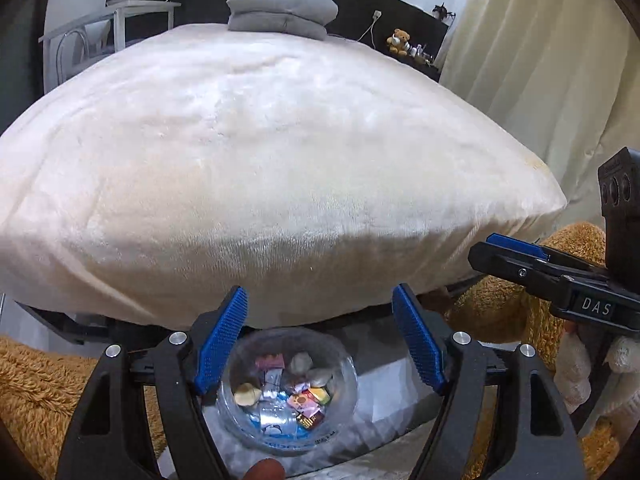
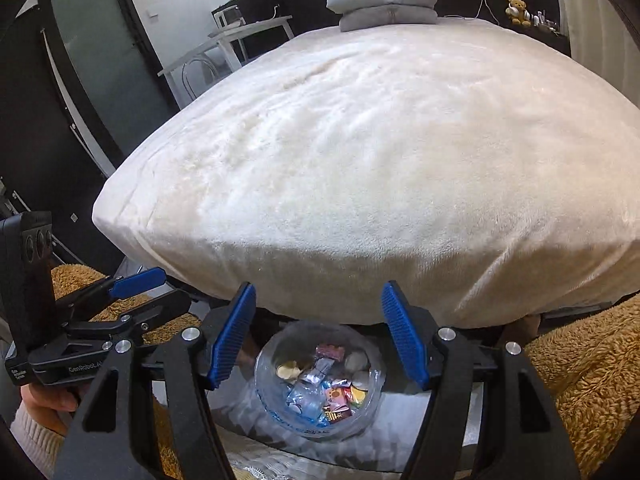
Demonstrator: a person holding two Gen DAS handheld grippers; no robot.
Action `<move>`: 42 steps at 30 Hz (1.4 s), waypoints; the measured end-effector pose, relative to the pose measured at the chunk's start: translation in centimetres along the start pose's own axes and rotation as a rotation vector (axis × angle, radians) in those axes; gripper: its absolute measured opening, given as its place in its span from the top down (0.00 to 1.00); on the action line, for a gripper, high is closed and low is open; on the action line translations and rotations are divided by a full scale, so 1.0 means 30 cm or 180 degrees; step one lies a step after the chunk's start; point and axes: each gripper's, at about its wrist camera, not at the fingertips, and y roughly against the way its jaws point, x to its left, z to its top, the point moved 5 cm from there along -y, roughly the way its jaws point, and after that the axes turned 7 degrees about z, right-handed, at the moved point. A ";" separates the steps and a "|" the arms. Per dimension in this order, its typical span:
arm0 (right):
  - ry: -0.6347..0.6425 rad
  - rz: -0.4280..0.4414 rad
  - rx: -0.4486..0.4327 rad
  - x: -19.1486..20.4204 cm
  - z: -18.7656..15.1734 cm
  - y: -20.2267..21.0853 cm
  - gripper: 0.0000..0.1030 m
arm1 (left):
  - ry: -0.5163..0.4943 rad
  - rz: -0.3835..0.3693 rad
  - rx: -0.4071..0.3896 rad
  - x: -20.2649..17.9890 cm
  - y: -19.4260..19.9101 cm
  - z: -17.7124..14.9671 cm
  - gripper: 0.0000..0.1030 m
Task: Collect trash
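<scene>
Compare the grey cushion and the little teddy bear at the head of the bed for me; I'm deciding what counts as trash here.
The grey cushion is plain grey, wide, and lies folded flat on the cream blanket; the teddy bear is golden-brown with white, far smaller, and sits upright. The cushion is near the bed's middle, the bear off to the right on a dark ledge. Both are soft and tidy, unlike the wrappers in the clear bag.

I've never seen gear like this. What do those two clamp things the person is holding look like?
Each tool, left tool and right tool, has a black angular frame, silver bolts and two ridged blue fingers. One carries white lettering, "DAS". The hand wears a cream knit sleeve.
</scene>
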 end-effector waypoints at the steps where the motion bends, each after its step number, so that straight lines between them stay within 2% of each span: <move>1: 0.0016 0.0002 -0.0046 0.001 0.004 0.009 0.36 | 0.0006 0.0000 -0.0059 0.002 0.014 0.005 0.24; 5: 0.0109 -0.0015 -0.0251 0.012 0.031 0.054 0.36 | 0.0008 -0.0012 -0.0327 0.007 0.076 0.038 0.22; 7: 0.0202 -0.0085 -0.0423 0.028 0.044 0.095 0.32 | 0.0007 -0.0026 -0.0434 0.002 0.095 0.047 0.22; 10: 0.0348 -0.0116 -0.0639 0.050 0.059 0.144 0.31 | -0.0046 0.0002 -0.0582 -0.005 0.134 0.059 0.22; 15: 0.0522 -0.0208 -0.0807 0.072 0.062 0.178 0.31 | -0.0077 -0.0001 -0.0822 -0.016 0.184 0.079 0.22; 17: 0.0567 -0.0233 -0.0870 0.079 0.061 0.188 0.26 | -0.0082 0.0014 -0.0904 -0.015 0.200 0.086 0.14; 18: 0.0579 -0.0251 -0.0917 0.081 0.063 0.195 0.19 | -0.0079 0.0028 -0.0949 -0.014 0.207 0.088 0.11; 20: 0.0594 -0.0352 -0.1027 0.082 0.067 0.211 0.12 | -0.0092 0.0038 -0.1044 -0.015 0.222 0.089 0.10; 21: 0.0589 -0.0347 -0.1061 0.081 0.069 0.217 0.04 | -0.0098 0.0042 -0.1074 -0.016 0.225 0.090 0.07; 35: 0.0607 -0.0460 -0.1208 0.046 0.077 0.212 0.05 | -0.0244 0.0150 -0.1410 -0.036 0.271 0.102 0.06; 42: 0.0411 -0.0555 -0.1240 -0.006 0.086 0.206 0.05 | -0.0242 0.0186 -0.1414 -0.038 0.265 0.106 0.06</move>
